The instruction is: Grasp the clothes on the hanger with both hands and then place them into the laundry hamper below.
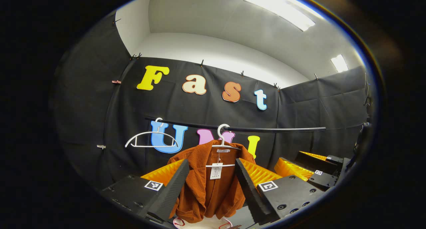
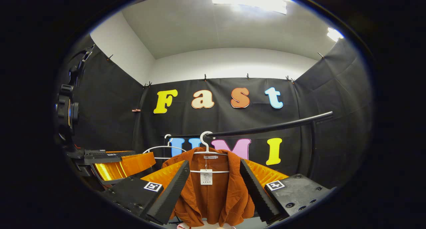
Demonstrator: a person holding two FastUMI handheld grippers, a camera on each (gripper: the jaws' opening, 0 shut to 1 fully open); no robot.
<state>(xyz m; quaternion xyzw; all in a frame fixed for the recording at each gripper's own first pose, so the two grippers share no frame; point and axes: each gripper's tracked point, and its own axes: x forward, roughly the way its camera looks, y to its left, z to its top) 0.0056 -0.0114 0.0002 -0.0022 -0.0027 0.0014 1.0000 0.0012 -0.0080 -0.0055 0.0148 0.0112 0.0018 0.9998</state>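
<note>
the rust jacket (image 1: 206, 185) hangs on a white hanger (image 1: 221, 145) from the black rail (image 1: 266, 129), in front of both grippers and touched by neither; the left gripper (image 1: 213, 185) and right gripper (image 2: 214, 189) each stand wide open with the jacket framed between their fingers. the hamper can't be made out below. if only one side gets pinched, or the fabric is pulled straight down, i'd expect the hanger to catch and swing or come off the rail with it, perhaps knocking the empty hanger (image 1: 151, 139) beside.

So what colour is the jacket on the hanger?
Rust orange jacket, ribbed like corduroy; clearest in the right gripper view.
</note>
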